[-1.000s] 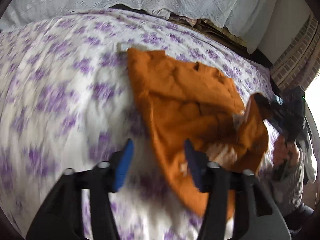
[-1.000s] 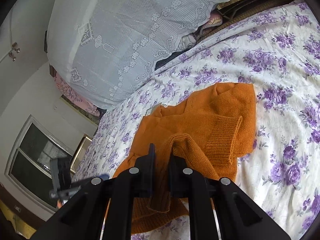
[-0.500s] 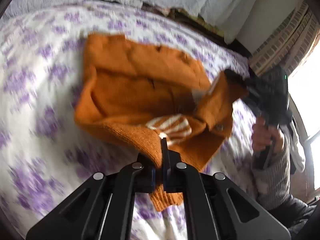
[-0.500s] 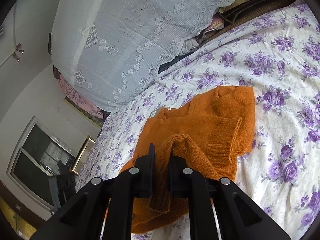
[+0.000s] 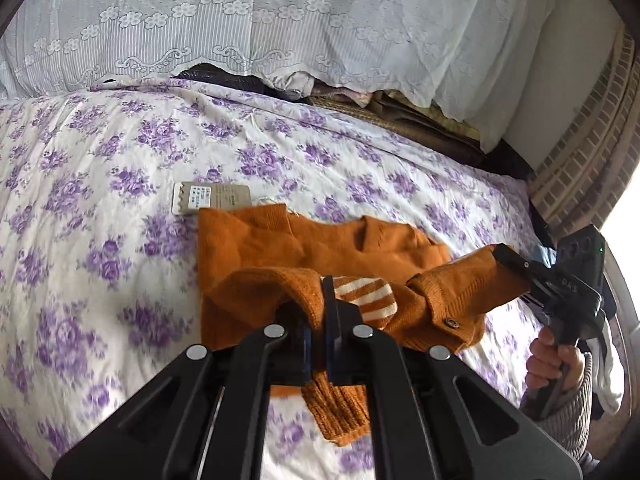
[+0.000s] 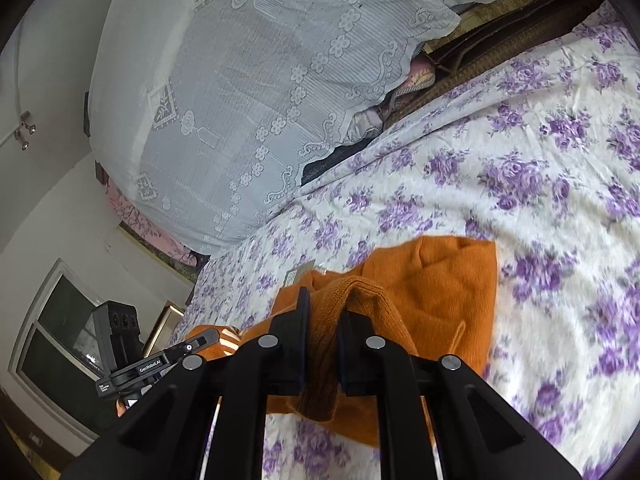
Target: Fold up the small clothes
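Observation:
A small orange knit sweater (image 5: 340, 248) lies on the floral bedsheet (image 5: 100, 184), its near part lifted off the bed. My left gripper (image 5: 318, 312) is shut on its ribbed hem, with an orange-and-white striped inner piece (image 5: 366, 298) beside the fingers. My right gripper (image 6: 324, 320) is shut on another fold of the sweater (image 6: 440, 280); it shows at the right of the left wrist view (image 5: 508, 264), holding the other corner up. A paper tag (image 5: 210, 198) lies at the sweater's far left corner.
A white lace cover (image 5: 280, 20) drapes over a pile along the far edge of the bed. Folded dark bedding (image 5: 420, 120) sits under it. A brick wall (image 5: 580, 160) stands at the right. A window (image 6: 60, 340) is at the left.
My left gripper was open over the sweater, then shut on its hem and lifted it. Both grippers have carried the near edge towards the far edge, so the sweater lies doubled.

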{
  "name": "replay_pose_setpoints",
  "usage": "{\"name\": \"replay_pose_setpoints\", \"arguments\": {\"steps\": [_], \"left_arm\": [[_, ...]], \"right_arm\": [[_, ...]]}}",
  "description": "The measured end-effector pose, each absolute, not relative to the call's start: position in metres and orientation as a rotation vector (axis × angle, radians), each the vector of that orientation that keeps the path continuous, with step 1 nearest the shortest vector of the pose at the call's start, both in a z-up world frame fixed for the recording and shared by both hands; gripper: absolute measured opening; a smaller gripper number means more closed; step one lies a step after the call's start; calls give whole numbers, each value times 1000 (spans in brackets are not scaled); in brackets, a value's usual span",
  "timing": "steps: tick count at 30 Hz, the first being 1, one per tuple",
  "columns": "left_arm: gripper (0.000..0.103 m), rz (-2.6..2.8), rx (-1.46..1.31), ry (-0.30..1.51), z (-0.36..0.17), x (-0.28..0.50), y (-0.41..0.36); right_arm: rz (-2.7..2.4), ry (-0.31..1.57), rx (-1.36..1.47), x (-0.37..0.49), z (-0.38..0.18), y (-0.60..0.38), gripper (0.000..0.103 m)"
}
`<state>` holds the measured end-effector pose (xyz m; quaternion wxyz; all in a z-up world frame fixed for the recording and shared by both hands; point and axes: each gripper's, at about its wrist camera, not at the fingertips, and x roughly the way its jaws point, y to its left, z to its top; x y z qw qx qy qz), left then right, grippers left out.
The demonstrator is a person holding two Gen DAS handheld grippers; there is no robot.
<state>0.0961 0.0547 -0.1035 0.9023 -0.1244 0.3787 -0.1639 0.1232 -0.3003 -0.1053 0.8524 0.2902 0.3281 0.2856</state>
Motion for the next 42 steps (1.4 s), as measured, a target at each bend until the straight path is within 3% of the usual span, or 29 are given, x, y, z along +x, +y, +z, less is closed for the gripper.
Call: {"name": "replay_pose_setpoints", "arguments": {"steps": [14, 17, 19, 20, 21, 23, 30, 35, 42], "left_arm": [[6, -223, -350, 911, -183, 191, 71], [7, -251, -409, 922, -183, 195, 79], [18, -269, -470, 911, -176, 189, 90], [40, -272, -487, 898, -172, 187, 93], [69, -268, -512, 847, -161, 178, 100], [88, -195, -500, 756, -143, 162, 107], [88, -366, -256, 652, -110, 132, 64], [89, -526, 102, 754, -139, 123, 7], [91, -421, 110, 902, -172, 156, 6]], "right_arm": [[474, 844, 697, 198, -179, -305, 12], [505, 828, 734, 199, -181, -310, 20], [507, 786, 750, 192, -174, -317, 34], [497, 751, 740, 187, -167, -321, 49], [492, 714, 722, 182, -159, -324, 54], [483, 652, 681, 170, -142, -329, 54], [648, 598, 493, 142, -107, -287, 47], [816, 724, 211, 122, -111, -219, 47], [690, 908, -6, 139, -147, -183, 46]]}}
